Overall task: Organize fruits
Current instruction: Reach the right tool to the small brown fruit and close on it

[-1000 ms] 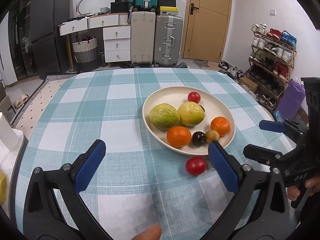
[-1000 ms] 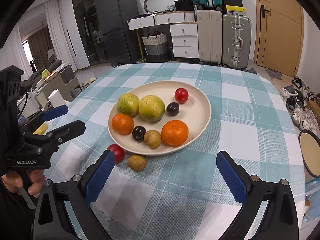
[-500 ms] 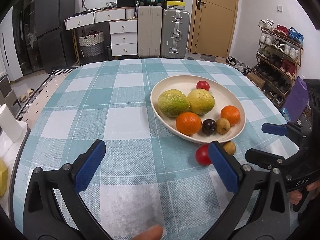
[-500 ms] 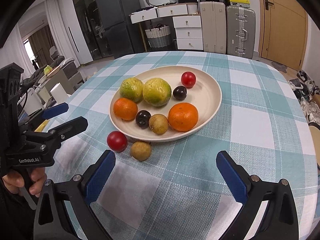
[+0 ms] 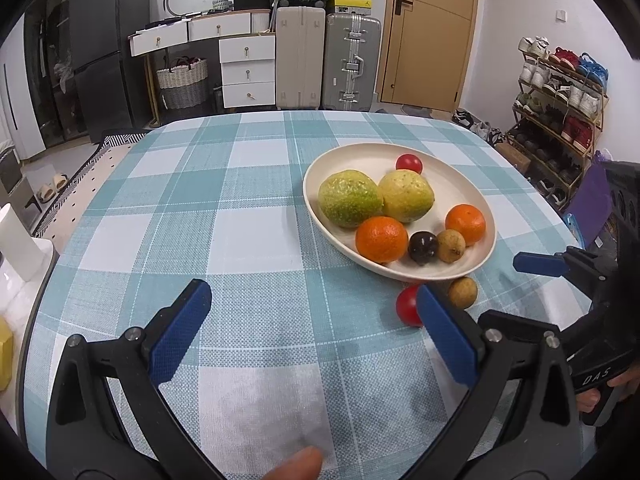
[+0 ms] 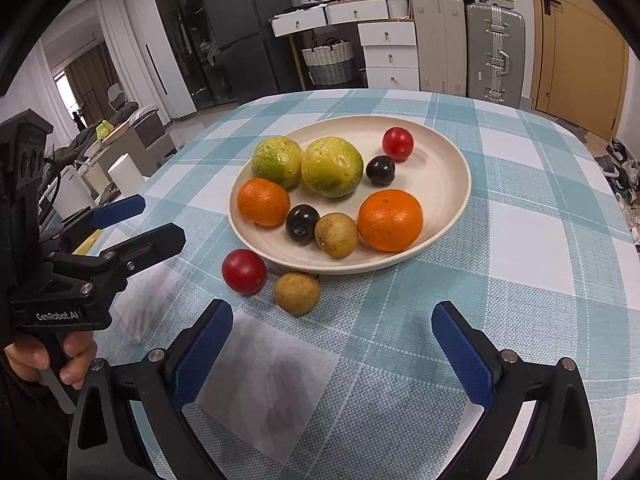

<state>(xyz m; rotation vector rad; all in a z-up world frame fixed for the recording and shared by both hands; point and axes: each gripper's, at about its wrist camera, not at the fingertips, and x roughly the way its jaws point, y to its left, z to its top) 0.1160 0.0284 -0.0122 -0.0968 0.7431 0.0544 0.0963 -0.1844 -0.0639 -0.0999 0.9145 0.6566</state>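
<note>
A cream plate (image 6: 448,184) (image 5: 476,204) on the checked tablecloth holds two green-yellow fruits, two oranges, two dark plums, a brown fruit and a red tomato. A loose red tomato (image 6: 244,271) (image 5: 406,306) and a loose brown fruit (image 6: 297,293) (image 5: 463,292) lie on the cloth just outside the plate's near rim. My right gripper (image 6: 330,346) is open and empty, just short of the loose brown fruit. My left gripper (image 5: 310,330) is open and empty; its right finger hides part of the loose tomato. Each gripper shows in the other's view.
The round table (image 5: 180,200) has a teal and white checked cloth. A white cylinder (image 5: 16,236) and a yellow object (image 5: 4,354) sit beyond its left edge. Suitcases, drawers and a shoe rack stand behind.
Both grippers have drawn closer to the plate and the two loose fruits, which now look larger. The brown fruit came into the left wrist view. Both stay open.
</note>
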